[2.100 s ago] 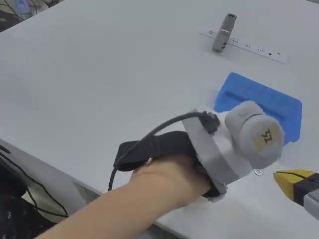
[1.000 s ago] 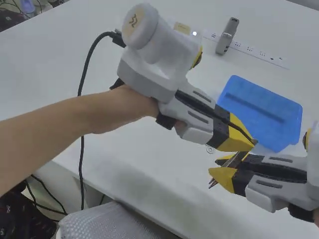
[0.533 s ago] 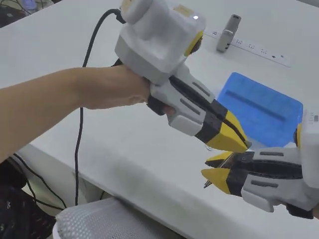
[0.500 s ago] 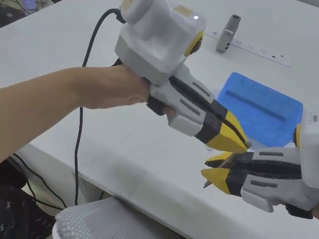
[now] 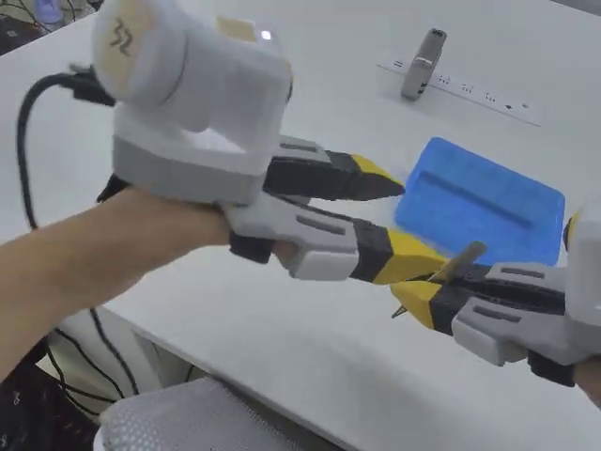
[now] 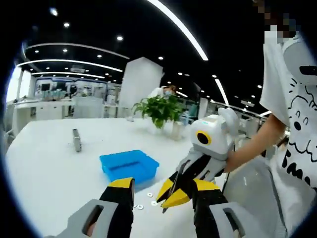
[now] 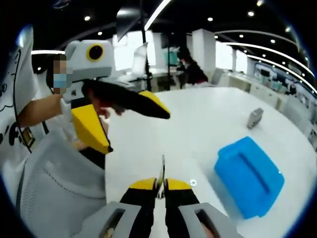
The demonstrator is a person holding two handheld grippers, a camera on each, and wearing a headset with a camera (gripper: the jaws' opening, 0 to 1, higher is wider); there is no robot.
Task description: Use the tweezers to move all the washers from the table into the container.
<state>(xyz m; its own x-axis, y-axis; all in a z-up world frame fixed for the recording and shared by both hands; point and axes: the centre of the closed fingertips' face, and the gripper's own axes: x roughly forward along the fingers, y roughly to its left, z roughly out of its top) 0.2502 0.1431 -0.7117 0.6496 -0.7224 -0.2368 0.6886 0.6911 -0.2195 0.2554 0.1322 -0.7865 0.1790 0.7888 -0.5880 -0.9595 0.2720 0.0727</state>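
My right gripper [image 5: 415, 301] [image 7: 161, 184] is shut on a pair of thin metal tweezers [image 5: 462, 256] [image 7: 161, 171], whose tips stick out past the yellow jaws. My left gripper [image 5: 421, 225] [image 6: 166, 196] is open, its jaws spread just above and beside the right one's tip. The blue container [image 5: 479, 199] [image 6: 130, 166] [image 7: 247, 181] lies on the white table behind both. Several small washers [image 6: 140, 206] lie on the table in front of the container, below the two grippers. One washer [image 7: 193, 182] lies beside the tweezers in the right gripper view.
A white power strip [image 5: 465, 86] with a grey adapter [image 5: 423, 61] [image 6: 76, 140] [image 7: 255, 118] lies at the far side of the table [image 5: 282, 357]. A grey mesh chair seat [image 5: 178, 418] is below the table's near edge. People stand in the room behind.
My left gripper has swung round and come lower and nearer, and its jaws now stand wide apart. The right gripper stays shut on the tweezers, which now point more steeply.
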